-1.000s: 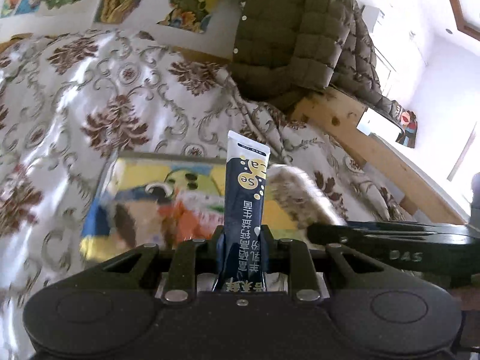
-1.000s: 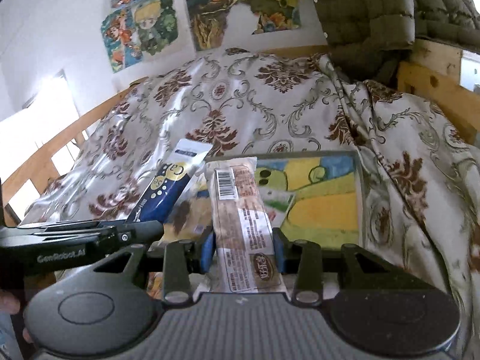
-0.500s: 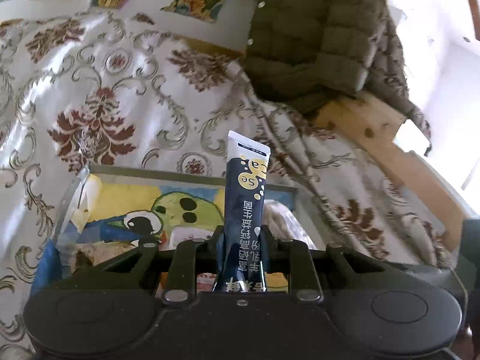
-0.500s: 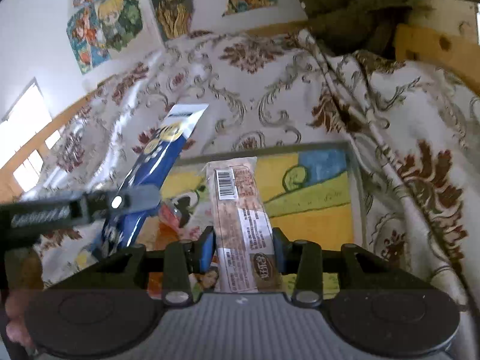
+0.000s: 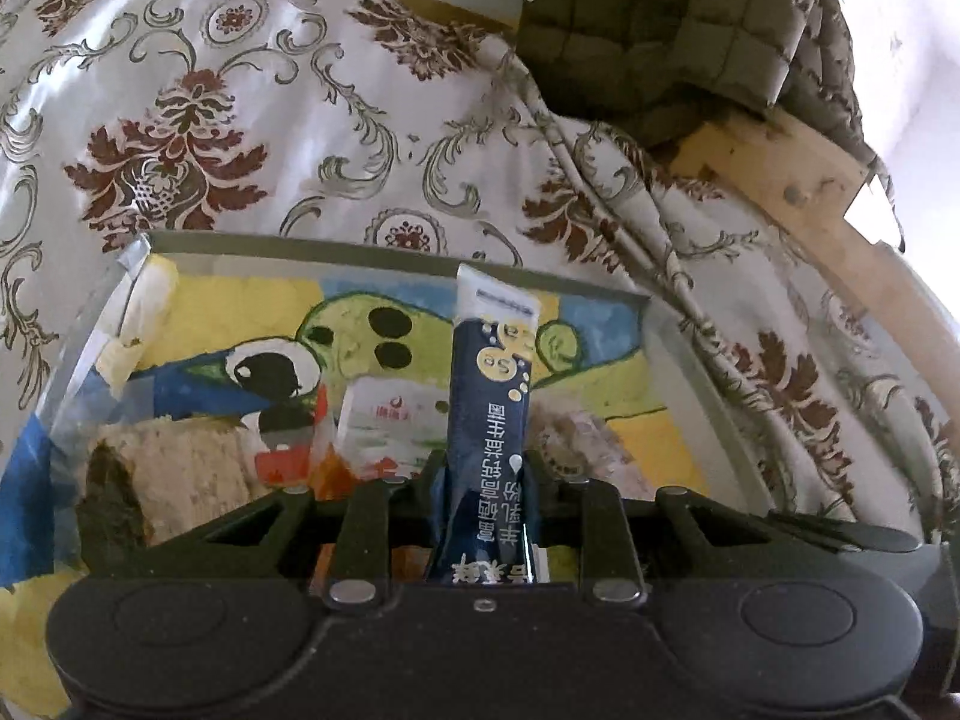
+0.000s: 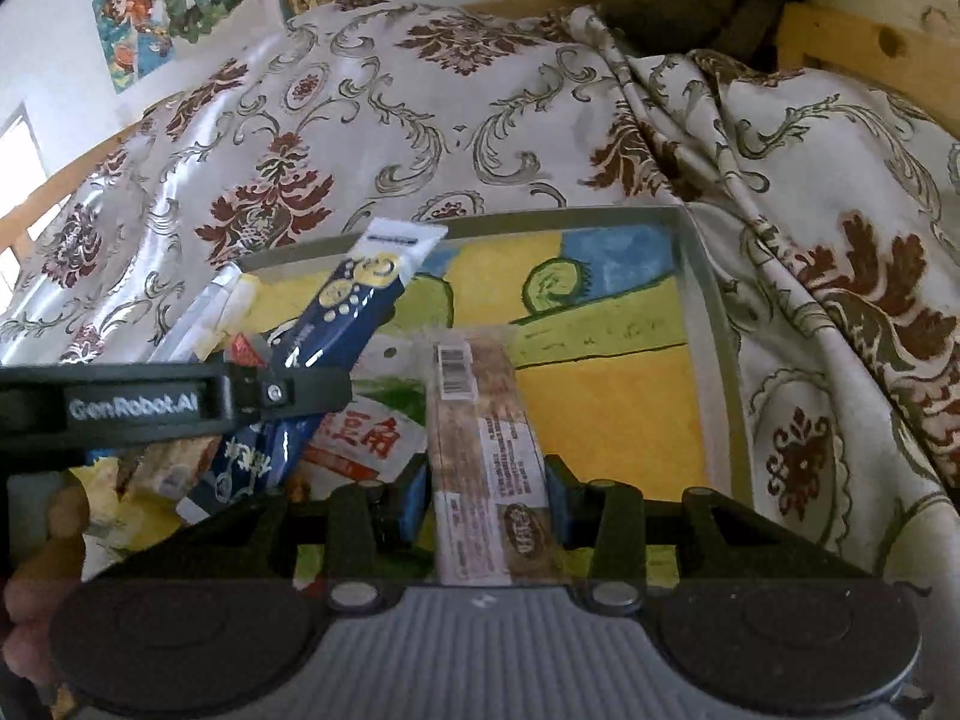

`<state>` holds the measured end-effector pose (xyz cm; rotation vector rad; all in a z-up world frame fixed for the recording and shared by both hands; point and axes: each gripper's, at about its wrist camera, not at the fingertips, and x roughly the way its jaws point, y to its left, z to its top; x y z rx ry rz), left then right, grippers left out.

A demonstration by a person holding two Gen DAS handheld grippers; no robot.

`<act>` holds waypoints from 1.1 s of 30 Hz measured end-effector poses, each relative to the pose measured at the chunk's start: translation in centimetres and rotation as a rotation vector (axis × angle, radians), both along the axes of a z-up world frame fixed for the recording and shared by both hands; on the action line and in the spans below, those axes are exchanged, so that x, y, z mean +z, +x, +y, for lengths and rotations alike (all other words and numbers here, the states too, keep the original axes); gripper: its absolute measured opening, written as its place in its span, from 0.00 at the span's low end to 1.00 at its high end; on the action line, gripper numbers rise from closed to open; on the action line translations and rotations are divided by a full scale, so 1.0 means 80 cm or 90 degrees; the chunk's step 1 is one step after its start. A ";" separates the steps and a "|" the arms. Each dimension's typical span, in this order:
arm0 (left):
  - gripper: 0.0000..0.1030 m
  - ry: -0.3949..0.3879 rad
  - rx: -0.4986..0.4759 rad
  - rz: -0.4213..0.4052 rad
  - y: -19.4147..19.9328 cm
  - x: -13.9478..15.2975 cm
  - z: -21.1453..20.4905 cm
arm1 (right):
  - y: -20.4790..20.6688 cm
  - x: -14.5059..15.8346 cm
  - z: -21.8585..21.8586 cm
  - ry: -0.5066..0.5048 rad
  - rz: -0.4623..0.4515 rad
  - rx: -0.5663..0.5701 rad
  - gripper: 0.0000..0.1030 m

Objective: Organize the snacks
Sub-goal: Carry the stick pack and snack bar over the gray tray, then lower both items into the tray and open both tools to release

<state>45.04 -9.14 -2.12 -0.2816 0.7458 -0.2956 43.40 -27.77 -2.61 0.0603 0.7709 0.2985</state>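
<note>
My left gripper [image 5: 483,468] is shut on a dark blue stick sachet [image 5: 489,396] that points up over a tray [image 5: 384,249] with a painted yellow, green and blue floor. The sachet [image 6: 354,306] and the left gripper [image 6: 282,390] also show in the right wrist view. My right gripper [image 6: 486,480] is shut on a long brown snack bar in clear wrap [image 6: 480,420], held over the tray [image 6: 702,324]. Several snack packs lie in the tray's left half: a white and red packet [image 6: 366,438] and a brown cake piece [image 5: 174,468].
The tray lies on a bed with a cream and maroon floral cover [image 5: 198,102]. An olive quilted jacket [image 5: 660,30] hangs over a wooden bed rail [image 5: 810,204] at the back right. Posters [image 6: 174,0] hang on the wall behind.
Both grippers have moved forward and down toward the tray, which now fills more of both views. Each still holds its snack.
</note>
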 end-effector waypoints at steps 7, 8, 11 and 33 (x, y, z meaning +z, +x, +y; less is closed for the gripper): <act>0.58 0.020 0.018 -0.026 -0.018 0.019 0.001 | -0.020 0.019 -0.005 -0.022 -0.028 -0.006 0.49; 0.62 0.021 0.022 -0.030 -0.021 0.023 0.001 | -0.025 0.025 -0.006 -0.024 -0.035 -0.009 0.51; 0.68 0.024 0.032 -0.044 -0.034 0.041 0.005 | -0.039 0.045 -0.008 -0.033 -0.062 -0.019 0.58; 0.99 0.065 0.117 -0.213 -0.246 0.180 0.069 | -0.228 0.204 0.027 0.000 -0.239 -0.045 1.00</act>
